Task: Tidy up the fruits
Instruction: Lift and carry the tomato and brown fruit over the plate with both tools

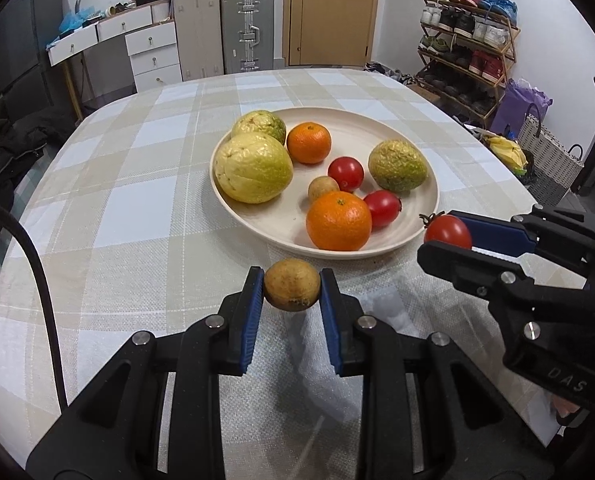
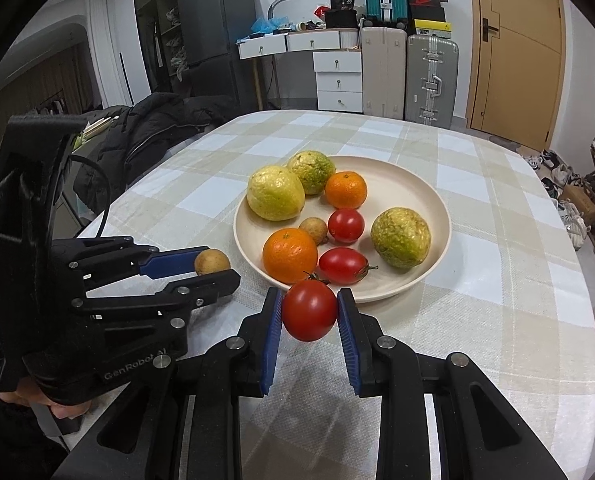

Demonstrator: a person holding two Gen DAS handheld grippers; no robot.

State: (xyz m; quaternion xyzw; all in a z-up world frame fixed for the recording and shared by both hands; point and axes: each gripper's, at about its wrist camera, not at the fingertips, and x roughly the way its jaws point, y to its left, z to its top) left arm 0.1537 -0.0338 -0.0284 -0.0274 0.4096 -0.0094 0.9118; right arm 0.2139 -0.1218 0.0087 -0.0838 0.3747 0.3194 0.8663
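A cream plate [image 1: 417, 216] [image 2: 429, 200] on the checked tablecloth holds three yellow-green guavas [image 1: 253, 168], two oranges [image 1: 338, 220], two red tomatoes [image 1: 346, 174] and a small brown fruit [image 1: 322, 188]. My left gripper [image 1: 291, 285] is shut on a second small brown fruit [image 1: 291, 284] [image 2: 212, 262], held above the cloth just before the plate's near rim. My right gripper [image 2: 309, 312] is shut on a red tomato [image 2: 309, 310] [image 1: 448, 231], held at the plate's near right edge. The right gripper also shows in the left wrist view [image 1: 453, 236], and the left gripper in the right wrist view [image 2: 213, 266].
The table [image 1: 117, 200] carries a beige and white checked cloth. Beyond it stand suitcases [image 1: 247, 30], white drawers [image 1: 153, 56], a door [image 1: 331, 12] and a shoe rack [image 1: 465, 40]. A black jacket [image 2: 149, 136] lies on a chair at the left. A cable [image 1: 37, 280] hangs at the left.
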